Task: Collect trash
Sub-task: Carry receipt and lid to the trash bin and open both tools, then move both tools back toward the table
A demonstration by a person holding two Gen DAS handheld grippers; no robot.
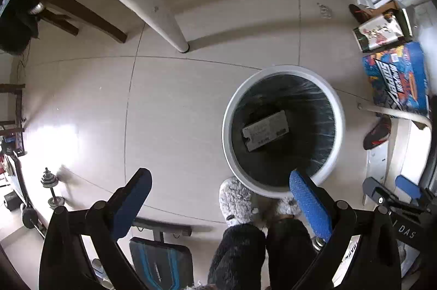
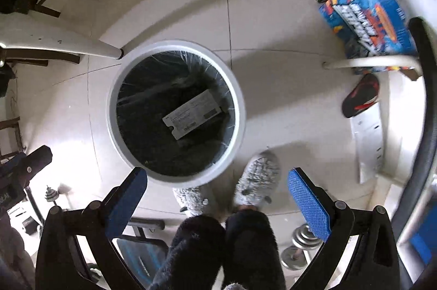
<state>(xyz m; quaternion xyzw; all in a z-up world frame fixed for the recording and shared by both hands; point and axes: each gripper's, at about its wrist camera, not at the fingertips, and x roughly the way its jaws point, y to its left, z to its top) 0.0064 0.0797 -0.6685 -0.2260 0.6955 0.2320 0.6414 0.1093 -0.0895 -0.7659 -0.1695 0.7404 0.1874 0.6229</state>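
Observation:
A round white trash bin (image 1: 338, 109) (image 2: 240, 109) with a black liner stands on the tiled floor. A flat grey printed box (image 1: 265, 130) (image 2: 191, 114) lies at its bottom. My left gripper (image 1: 221, 194) hangs high above the floor and points down, jaws wide open with nothing between them; its right fingertip overlaps the bin's near rim in the left wrist view. My right gripper (image 2: 217, 189) is likewise wide open and empty, with the bin just ahead of its left finger. The right gripper (image 1: 393, 189) also shows at the edge of the left wrist view.
A person's fluffy grey slippers (image 1: 235, 200) (image 2: 256, 178) stand beside the bin. A white table leg (image 1: 164, 17) (image 2: 82, 47) is close by. A blue printed box (image 1: 396, 77) (image 2: 368, 11), shoes (image 2: 360, 96), dumbbells (image 1: 52, 189) (image 2: 300, 243) and a weight bench (image 1: 161, 260) crowd the floor's edges.

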